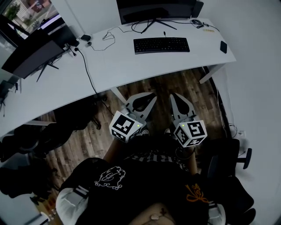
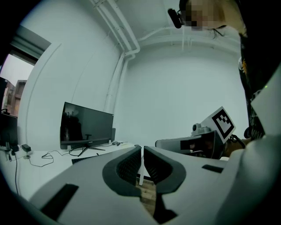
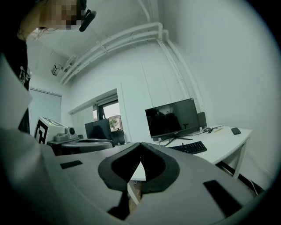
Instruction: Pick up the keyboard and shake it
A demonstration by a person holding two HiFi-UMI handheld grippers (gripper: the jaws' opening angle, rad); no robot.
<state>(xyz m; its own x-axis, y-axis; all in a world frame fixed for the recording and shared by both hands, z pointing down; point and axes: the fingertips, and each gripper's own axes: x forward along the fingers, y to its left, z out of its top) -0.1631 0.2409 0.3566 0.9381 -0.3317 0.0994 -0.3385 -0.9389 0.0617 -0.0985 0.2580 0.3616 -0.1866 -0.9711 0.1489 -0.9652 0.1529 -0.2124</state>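
The black keyboard [image 1: 161, 45] lies on the white desk [image 1: 109, 61] in front of a dark monitor [image 1: 156, 9]. Both grippers hang well short of the desk, over the wooden floor, held close to the person's body. My left gripper [image 1: 153, 95] is shut with nothing between its jaws, and my right gripper [image 1: 171, 95] beside it is likewise shut and empty. The right gripper view shows the keyboard [image 3: 189, 147] far ahead, right of the closed right gripper [image 3: 140, 145]. In the left gripper view only a sliver of the keyboard [image 2: 83, 158] peeks past the closed left gripper [image 2: 141, 149].
A small black device [image 1: 223, 46] lies at the desk's right end, and cables [image 1: 88, 74] run across it to the left. A second monitor [image 1: 30, 55] stands at the far left. A dark office chair [image 1: 228, 162] sits at the person's right.
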